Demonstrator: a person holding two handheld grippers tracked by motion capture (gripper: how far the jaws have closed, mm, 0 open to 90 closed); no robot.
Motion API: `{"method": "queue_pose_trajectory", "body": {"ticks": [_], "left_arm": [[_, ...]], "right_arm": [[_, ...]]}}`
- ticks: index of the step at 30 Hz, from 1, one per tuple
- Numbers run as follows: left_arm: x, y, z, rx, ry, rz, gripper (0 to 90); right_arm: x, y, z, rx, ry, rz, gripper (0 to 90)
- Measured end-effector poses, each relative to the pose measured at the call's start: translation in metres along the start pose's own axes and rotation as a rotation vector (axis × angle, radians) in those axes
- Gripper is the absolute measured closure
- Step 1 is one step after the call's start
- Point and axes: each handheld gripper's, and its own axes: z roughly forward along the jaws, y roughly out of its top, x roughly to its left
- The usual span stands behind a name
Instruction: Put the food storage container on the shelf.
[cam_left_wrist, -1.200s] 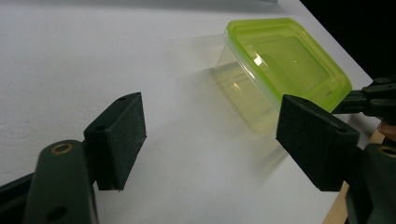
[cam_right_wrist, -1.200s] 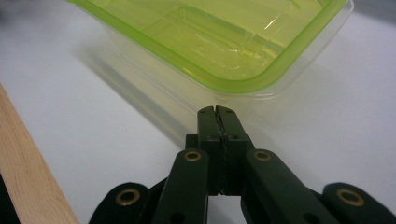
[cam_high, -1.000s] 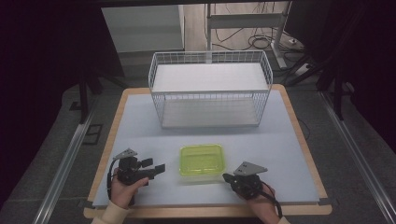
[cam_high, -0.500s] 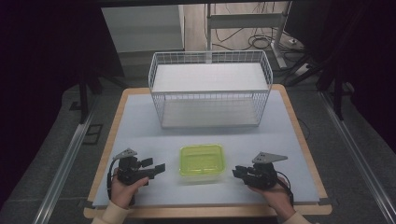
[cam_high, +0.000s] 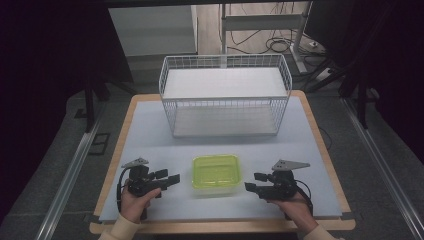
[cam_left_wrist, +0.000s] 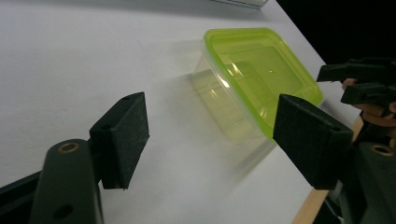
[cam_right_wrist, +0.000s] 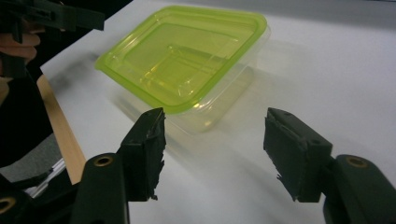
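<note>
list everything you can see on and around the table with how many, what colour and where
container: one, clear with a lime-green lid, near middle of the table, between the two grippers
basket: one, white wire, empty, at the far side of the table
table: one, pale grey-white top with a wooden edge
cables: several, dark, on the floor beyond the table
left gripper: one, black, left of the container, jaws open and holding nothing
right gripper: one, black, right of the container, jaws just opened, nothing between them
hands: two, at the near edge, one on each gripper
</note>
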Motion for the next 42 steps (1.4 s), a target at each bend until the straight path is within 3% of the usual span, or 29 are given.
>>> {"method": "queue_pose_trajectory", "body": {"ticks": [3,10,17,21,25,29,42], "left_arm": [[-0.001,0.001,0.001,0.003,-0.009,-0.009,26.1],[0.001,0.003,0.004,0.006,-0.050,-0.071,26.2],[0.001,0.005,0.009,0.020,-0.052,-0.081,28.0],[0.002,0.006,0.016,0.031,-0.079,-0.109,29.1],[0.001,0.009,0.024,0.046,-0.083,-0.113,29.8],[0.000,0.012,0.032,0.065,-0.104,-0.123,30.0],[0.001,0.018,0.048,0.093,-0.108,-0.135,35.4]], "right_arm": [[0.000,0.003,0.000,0.001,0.011,0.006,37.0],[-0.005,0.014,0.001,-0.009,0.046,0.074,37.9],[-0.008,0.029,0.012,-0.006,0.078,0.115,39.6],[-0.014,0.030,0.018,0.008,0.094,0.160,40.7],[-0.022,0.033,0.022,0.008,0.115,0.210,42.6],[-0.027,0.037,0.025,0.011,0.118,0.236,44.9],[-0.036,0.038,0.041,0.066,0.143,0.306,55.0]]}}
